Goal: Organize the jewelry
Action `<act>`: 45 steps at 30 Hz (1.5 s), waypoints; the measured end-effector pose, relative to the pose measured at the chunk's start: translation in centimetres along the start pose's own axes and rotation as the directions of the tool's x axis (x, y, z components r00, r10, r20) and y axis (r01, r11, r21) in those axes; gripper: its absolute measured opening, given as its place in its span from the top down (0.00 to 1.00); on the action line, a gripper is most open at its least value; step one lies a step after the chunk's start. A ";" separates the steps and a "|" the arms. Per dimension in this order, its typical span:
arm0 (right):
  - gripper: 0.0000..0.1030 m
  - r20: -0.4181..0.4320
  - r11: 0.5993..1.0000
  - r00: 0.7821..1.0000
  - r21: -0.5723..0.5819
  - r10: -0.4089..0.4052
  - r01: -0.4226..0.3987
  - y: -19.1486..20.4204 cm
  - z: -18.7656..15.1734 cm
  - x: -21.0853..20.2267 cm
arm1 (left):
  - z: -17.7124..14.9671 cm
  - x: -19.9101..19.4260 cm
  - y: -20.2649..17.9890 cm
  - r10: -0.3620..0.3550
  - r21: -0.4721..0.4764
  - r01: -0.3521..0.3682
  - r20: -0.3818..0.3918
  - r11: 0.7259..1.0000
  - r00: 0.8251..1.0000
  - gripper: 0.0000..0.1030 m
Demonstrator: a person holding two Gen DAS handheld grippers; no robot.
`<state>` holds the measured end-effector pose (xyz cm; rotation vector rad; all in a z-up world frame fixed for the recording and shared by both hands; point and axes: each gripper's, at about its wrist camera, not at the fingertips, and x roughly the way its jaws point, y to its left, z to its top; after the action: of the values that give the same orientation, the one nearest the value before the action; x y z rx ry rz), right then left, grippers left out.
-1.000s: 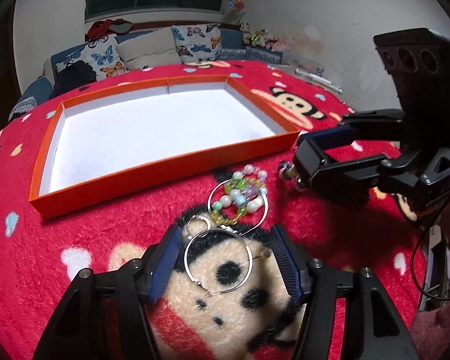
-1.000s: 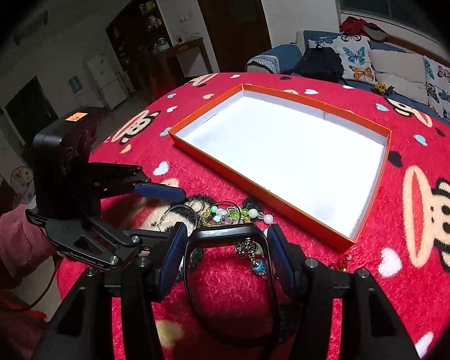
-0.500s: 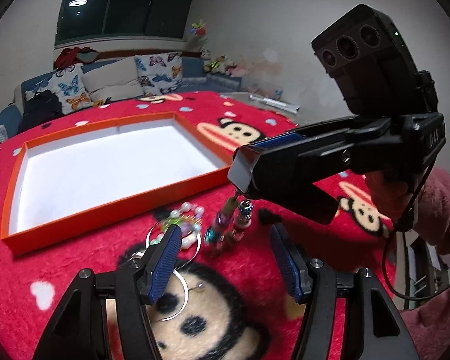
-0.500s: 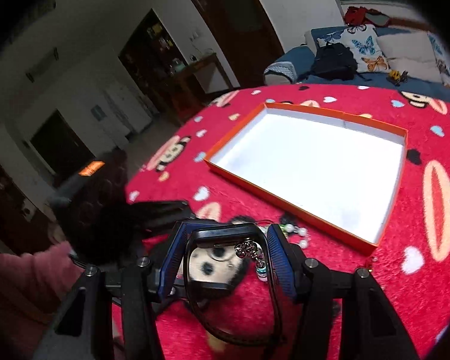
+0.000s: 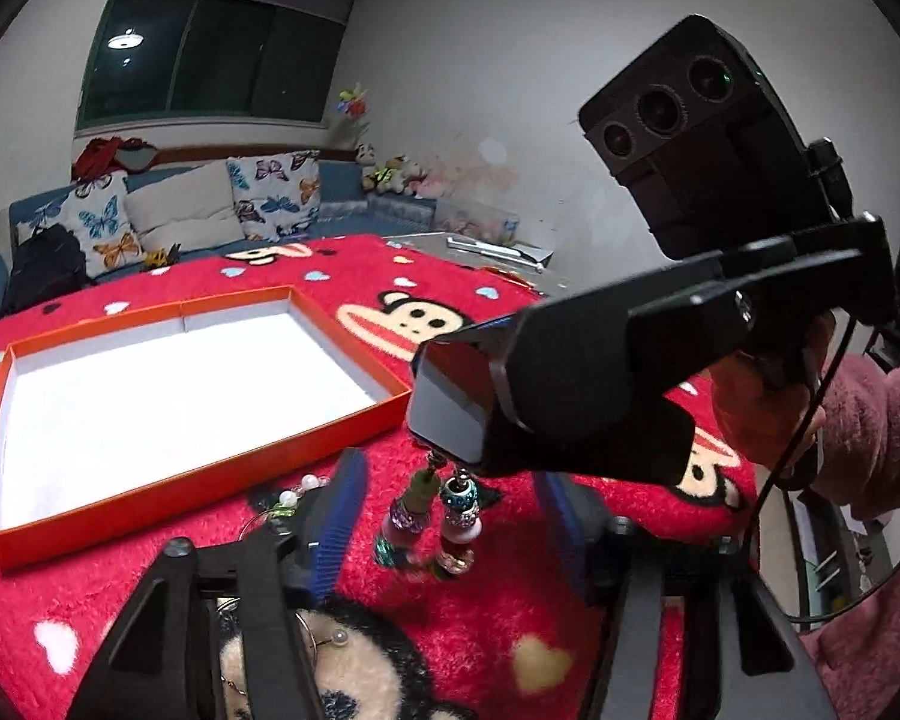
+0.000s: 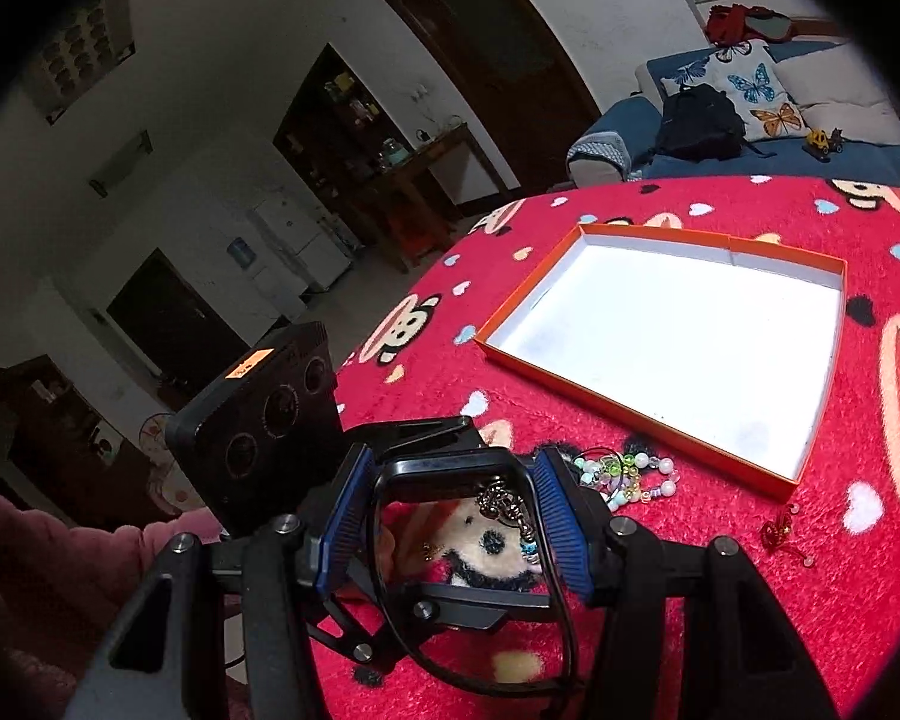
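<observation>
My right tongs (image 6: 450,480) were clamped on a thin black cord loop (image 6: 384,552), the blue pads pressing its two sides. A cluster of silver and coloured bead charms (image 6: 504,504) hung from the cord's top edge between the pads. In the left wrist view these tongs (image 5: 450,420) were raised above the red plush monkey-print cloth (image 5: 510,618), and two beaded strands (image 5: 438,516) dangled from their tip without resting on it.

My left tongs (image 5: 450,510) stood apart. Their jaws had just been closing, and the dangling strands showed in the gap ahead of them, but neither pad pressed on anything.

The shallow orange cardboard box with a white inside (image 5: 210,480) lay on the cloth beyond both tongs, nothing in it. A tangle of pale green, white and clear bead bracelets on wire hoops (image 6: 624,474) lay on the cloth just outside the box's near wall. A small red ornament (image 6: 780,531) sat near the box's near corner. A thin silver hoop with a pearl (image 5: 324,636) lay under my left tongs.
</observation>
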<state>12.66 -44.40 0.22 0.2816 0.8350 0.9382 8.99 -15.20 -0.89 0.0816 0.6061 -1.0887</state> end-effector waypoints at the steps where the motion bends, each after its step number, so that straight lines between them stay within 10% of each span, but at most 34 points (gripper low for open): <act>1: 0.41 0.001 1.000 1.000 -0.001 -0.002 0.002 0.0 0.0 0.0 | 0.0 0.0 -0.2 -0.006 0.006 0.006 -0.003 1.000 1.000 0.63; 6: 0.41 0.012 1.000 1.000 -0.001 -0.013 0.013 -0.1 -0.2 -0.4 | -0.4 0.0 -0.4 -0.010 0.009 0.010 -0.019 1.000 1.000 0.87; 20: 0.43 0.109 0.997 0.992 0.049 -0.061 0.056 -1.8 0.5 -1.7 | -1.4 0.7 1.5 0.159 -0.043 -0.169 -0.174 0.985 0.972 0.87; 32: 0.43 0.100 0.979 0.975 0.062 -0.199 0.193 -5.0 3.8 0.2 | 2.8 -3.5 4.6 0.217 -0.097 -0.224 -0.074 0.970 0.973 0.87; 45: 0.42 0.036 0.911 0.915 0.113 -0.402 0.396 -10.3 6.5 5.4 | 8.1 -3.0 14.3 0.404 -0.116 -0.423 -0.153 0.899 0.902 0.87</act>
<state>25.30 -45.18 -3.91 0.2149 0.8482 0.5008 23.60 -8.76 4.09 0.1458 0.7416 -0.6245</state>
